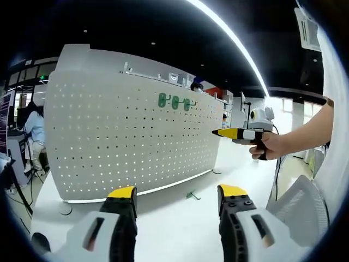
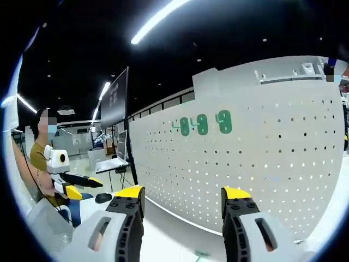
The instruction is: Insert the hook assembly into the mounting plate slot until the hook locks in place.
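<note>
**Both jaws open, loose hook lying on the bench before the pegboard**

Standing upright on the white bench (image 1: 163, 229): a white pegboard (image 1: 131, 142), the mounting plate here, with three green hooks (image 1: 174, 101) already seated in a row near its top edge. Lying flat on the bench just in front of the board's foot: a small green hook assembly (image 1: 192, 195), apart from the board and from both tools, probably the piece yet to be fitted, though too small to make out its shape.

Left gripper (image 1: 177, 199): jaws spread wide, nothing between them, held low and back from the board, seemingly to keep board, mounted hooks and loose piece all in frame. Right gripper (image 2: 182, 199): jaws likewise parted and empty, facing the board's face at an angle.

Left gripper view alone: the loose hook in full, plus the other tool held out to the right in a person's hand (image 1: 267, 146), level with the board's middle. Right gripper view alone: a closer look at the three mounted hooks, a mere green sliver of something at the bottom edge between the jaws, and the other tool at far left beside a person seated in the background.

Judgement: pick-up not yet begun.
</note>
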The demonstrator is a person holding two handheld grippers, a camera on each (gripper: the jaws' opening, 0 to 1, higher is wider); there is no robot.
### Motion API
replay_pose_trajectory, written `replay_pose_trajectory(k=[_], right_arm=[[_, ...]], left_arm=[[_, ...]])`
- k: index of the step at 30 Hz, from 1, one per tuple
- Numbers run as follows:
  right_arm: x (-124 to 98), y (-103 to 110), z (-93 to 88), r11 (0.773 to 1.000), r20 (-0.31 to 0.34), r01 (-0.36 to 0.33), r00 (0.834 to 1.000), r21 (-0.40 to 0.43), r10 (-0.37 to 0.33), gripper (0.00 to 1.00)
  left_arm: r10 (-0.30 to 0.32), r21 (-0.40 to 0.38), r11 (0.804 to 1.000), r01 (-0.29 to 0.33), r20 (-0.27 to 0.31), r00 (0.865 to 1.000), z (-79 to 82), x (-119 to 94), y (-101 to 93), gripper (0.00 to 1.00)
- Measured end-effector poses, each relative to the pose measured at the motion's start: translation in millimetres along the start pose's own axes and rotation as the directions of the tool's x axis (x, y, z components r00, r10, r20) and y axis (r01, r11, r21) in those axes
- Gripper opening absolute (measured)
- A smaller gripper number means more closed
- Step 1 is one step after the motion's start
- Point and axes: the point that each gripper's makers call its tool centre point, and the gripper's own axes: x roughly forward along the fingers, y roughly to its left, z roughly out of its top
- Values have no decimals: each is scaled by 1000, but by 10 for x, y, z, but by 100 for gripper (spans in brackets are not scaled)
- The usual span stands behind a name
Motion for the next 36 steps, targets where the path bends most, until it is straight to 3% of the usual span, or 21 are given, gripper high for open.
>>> replay_pose_trajectory(k=[18,36], right_arm=[[-263,141,-350,1000,-77,-12,997,4,12,56],[-525,172,-564,1000,-123,12,992,27,-9,57]], left_arm=[[-6,-4,1000,6,-22,1000,-92,-4,28,61],[-23,-7,1000,23,-51,998,-180,-3,23,61]])
